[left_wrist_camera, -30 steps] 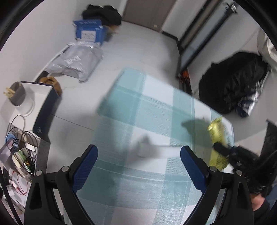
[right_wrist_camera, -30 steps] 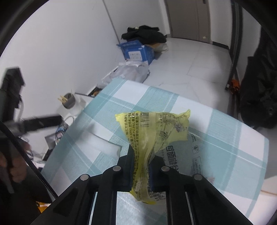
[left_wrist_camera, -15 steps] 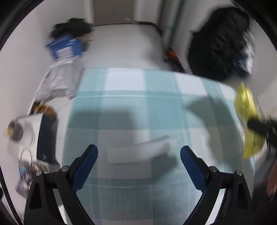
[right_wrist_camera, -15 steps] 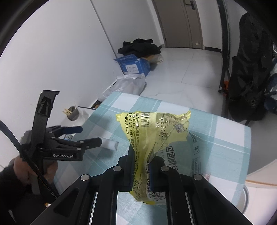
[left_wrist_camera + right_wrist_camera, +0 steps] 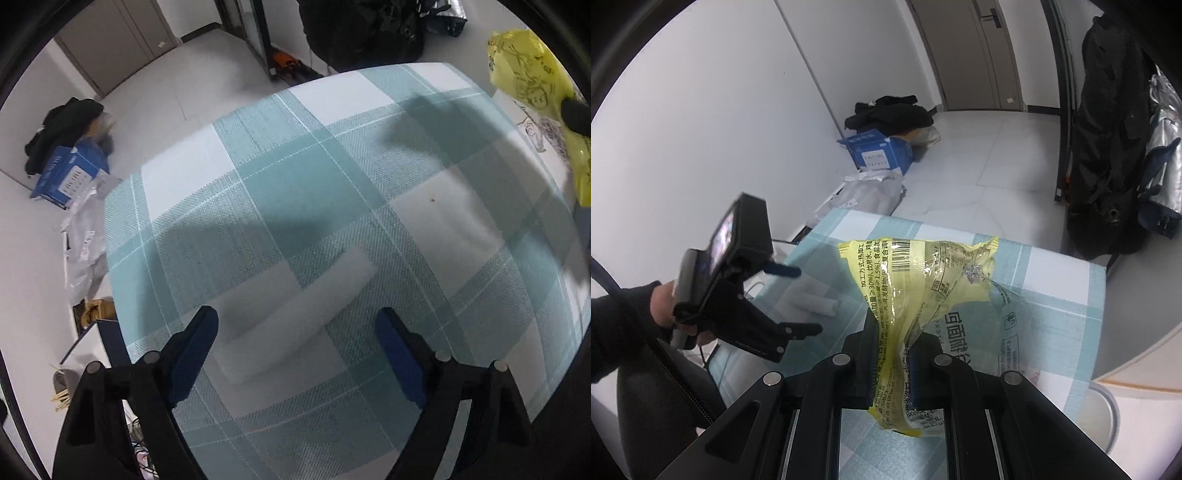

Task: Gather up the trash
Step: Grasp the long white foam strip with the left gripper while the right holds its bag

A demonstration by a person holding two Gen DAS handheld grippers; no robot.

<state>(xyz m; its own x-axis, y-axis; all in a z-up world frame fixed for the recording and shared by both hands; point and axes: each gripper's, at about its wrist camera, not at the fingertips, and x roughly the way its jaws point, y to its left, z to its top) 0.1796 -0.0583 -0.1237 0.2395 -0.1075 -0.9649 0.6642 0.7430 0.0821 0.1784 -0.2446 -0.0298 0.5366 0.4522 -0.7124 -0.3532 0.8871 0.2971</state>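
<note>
Your left tool [image 5: 295,347] has rolled and swung over white foam strip [image 5: 295,314]; jaws closing, strip between pads, untouched. Strip lies flat on desk [image 5: 295,177], long axis 8-to-2 o'clock. Right tool [image 5: 891,363] clamps yellow wrapper [image 5: 916,288], lifted.

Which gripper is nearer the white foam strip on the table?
Left. The left gripper hovers over the white foam strip, jaws closing; the right gripper holds the yellow wrapper farther off.

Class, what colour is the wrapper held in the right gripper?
Yellow wrapper, clearest in the right wrist view.
</note>
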